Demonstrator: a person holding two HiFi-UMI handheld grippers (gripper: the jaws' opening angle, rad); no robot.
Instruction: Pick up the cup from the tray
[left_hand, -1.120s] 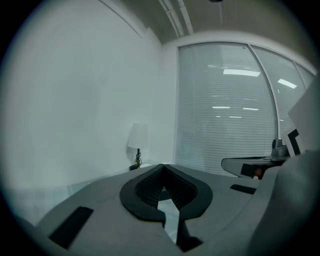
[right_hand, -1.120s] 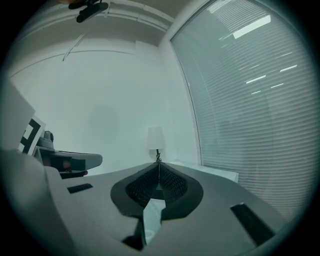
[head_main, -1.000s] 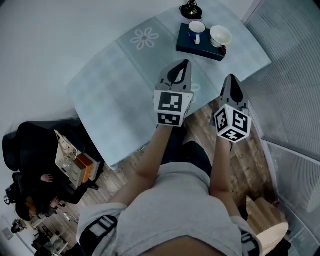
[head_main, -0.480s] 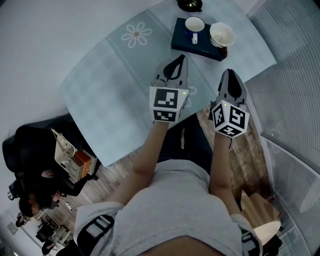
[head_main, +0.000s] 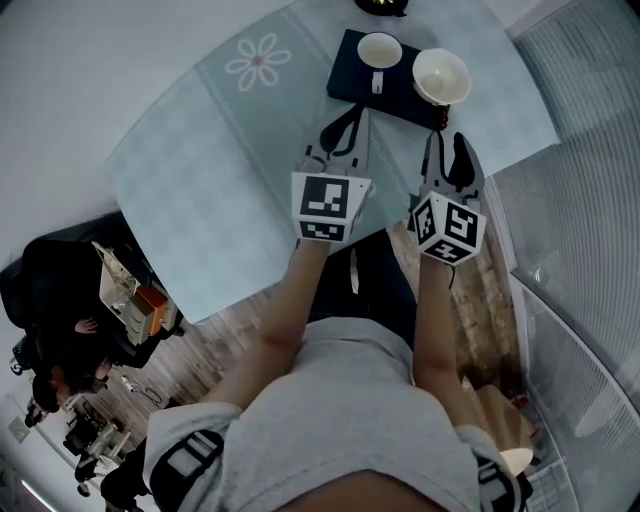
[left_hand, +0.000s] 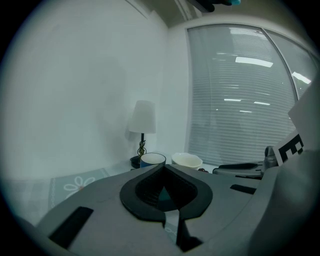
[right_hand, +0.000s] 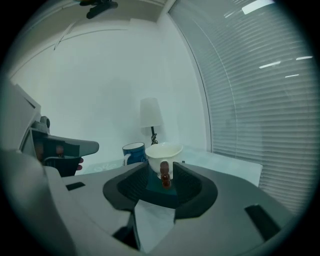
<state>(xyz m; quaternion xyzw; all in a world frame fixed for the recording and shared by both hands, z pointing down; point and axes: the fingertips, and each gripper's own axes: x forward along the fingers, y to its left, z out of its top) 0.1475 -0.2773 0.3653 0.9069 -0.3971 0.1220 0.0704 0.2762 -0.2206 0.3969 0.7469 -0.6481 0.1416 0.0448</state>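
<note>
Bare table (head_main: 230, 170) on near and left sides of tray (head_main: 345, 80): open approach. On tray, blue mug (head_main: 380, 50) and white cup (head_main: 441, 77) side by side, narrow gap between; cup handle toward near side. Lamp (left_hand: 142, 117) just behind tray, blocking far side. Blinds (right_hand: 260, 100) near tray's right, tighter there.

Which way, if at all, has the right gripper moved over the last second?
Yes: the right gripper has moved toward the tray, its tips now by the near edge facing the white cup. Its jaws have just been opening, nothing between them.
</note>
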